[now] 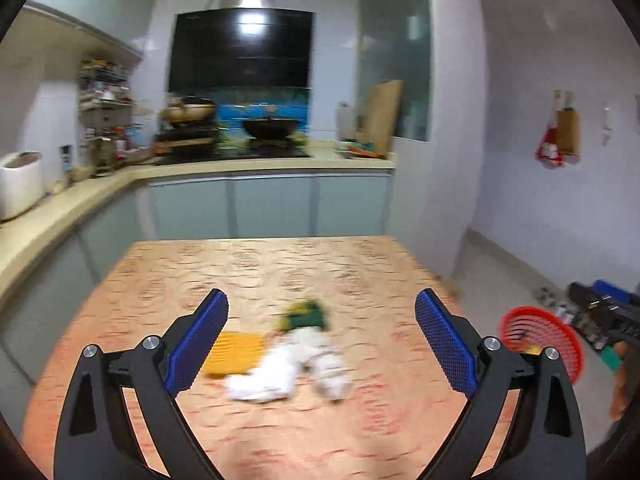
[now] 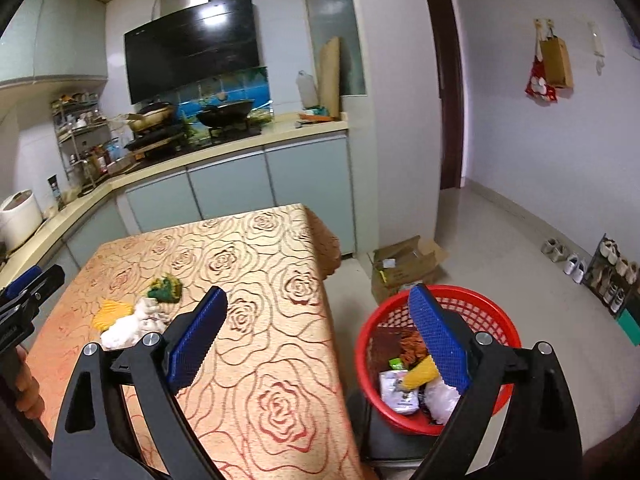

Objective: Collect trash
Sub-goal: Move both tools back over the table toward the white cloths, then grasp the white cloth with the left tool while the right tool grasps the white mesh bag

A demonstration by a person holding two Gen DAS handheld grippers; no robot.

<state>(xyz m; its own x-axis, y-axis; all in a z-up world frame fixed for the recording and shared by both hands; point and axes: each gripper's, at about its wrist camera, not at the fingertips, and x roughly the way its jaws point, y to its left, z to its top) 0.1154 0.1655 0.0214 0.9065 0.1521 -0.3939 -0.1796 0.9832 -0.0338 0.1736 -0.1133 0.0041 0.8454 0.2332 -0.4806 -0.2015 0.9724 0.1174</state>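
Trash lies in a loose heap on the table with the orange rose-patterned cloth: a yellow piece, crumpled white tissue, a second white wad and a green-and-yellow wrapper. My left gripper hovers over the near side of the heap, open and empty. My right gripper is open and empty too, straddling the table's right edge and the red basket on the floor side. The basket holds several pieces of trash. The heap shows left of it, with the left gripper at the frame edge.
A cardboard box sits on the floor behind the basket. Shoes and a rack line the right wall. An L-shaped kitchen counter with stove, wok and a rice cooker runs behind and left of the table.
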